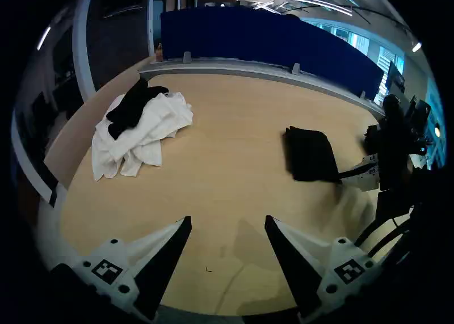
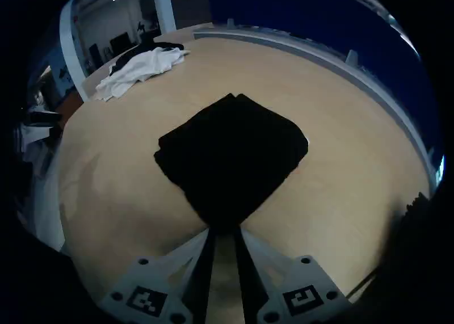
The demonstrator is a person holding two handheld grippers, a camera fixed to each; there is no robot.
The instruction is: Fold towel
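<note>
On table (image 2: 352,154), R gripper (image 2: 225,232) pinching black towel (image 2: 232,154)

black towel (image 2: 232,154) | folded, apparently layered | flat on table (image 2: 352,154)

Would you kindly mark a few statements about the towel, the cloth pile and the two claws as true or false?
1. The left claw is open. True.
2. The black towel lies crumpled. False: it lies folded flat on the table.
3. The right claw pinches the black towel's corner. True.
4. The cloth pile is all white. False: a black cloth lies on the white ones.
5. The cloth pile touches the black towel. False: bare table separates them.
</note>
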